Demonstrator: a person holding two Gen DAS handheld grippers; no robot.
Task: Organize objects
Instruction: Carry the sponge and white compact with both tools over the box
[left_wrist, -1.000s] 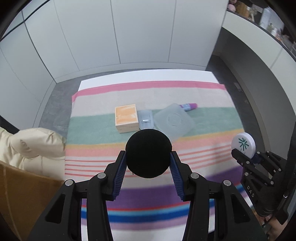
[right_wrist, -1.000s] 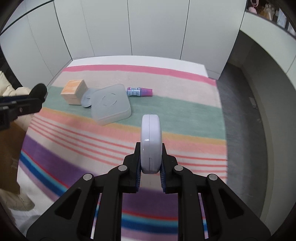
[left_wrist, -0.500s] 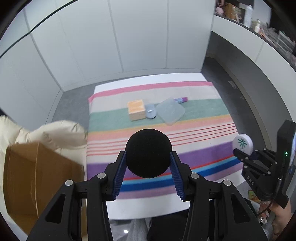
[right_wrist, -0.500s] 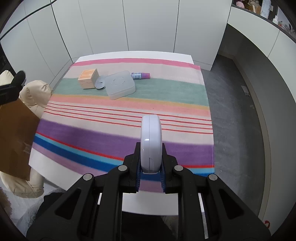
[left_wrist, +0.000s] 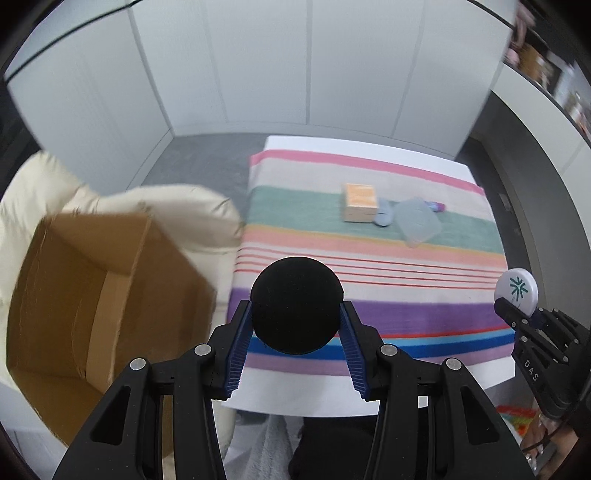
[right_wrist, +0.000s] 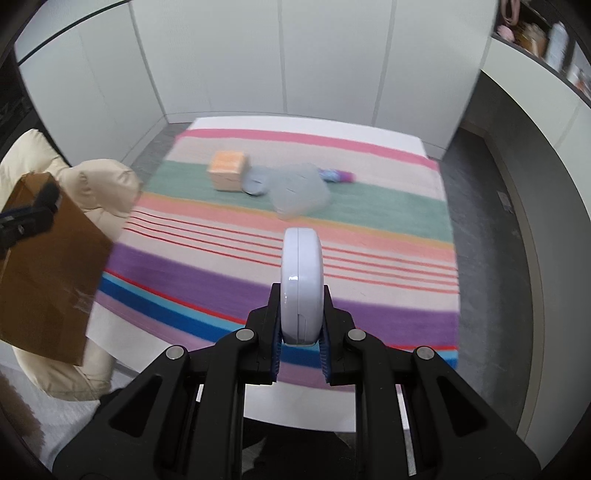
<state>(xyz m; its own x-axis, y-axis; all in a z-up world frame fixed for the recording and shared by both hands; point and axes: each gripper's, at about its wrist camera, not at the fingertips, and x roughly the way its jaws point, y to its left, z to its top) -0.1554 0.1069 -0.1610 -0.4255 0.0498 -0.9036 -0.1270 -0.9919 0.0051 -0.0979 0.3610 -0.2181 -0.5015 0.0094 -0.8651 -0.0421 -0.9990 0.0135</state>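
My left gripper is shut on a black ball, held in the air off the near left corner of the striped table, beside an open cardboard box. My right gripper is shut on a white round disc held on edge above the table's near edge; it also shows in the left wrist view. On the table's green stripe lie an orange-topped box, a grey round lid, a clear square container and a small purple bottle.
The cardboard box rests on a cream cushioned chair left of the table. White cabinet walls stand behind the table, and a grey floor runs along its right side.
Both grippers have pulled back from the table and swung left, each holding its object. The cardboard box and cream chair now fill the left of the left wrist view.
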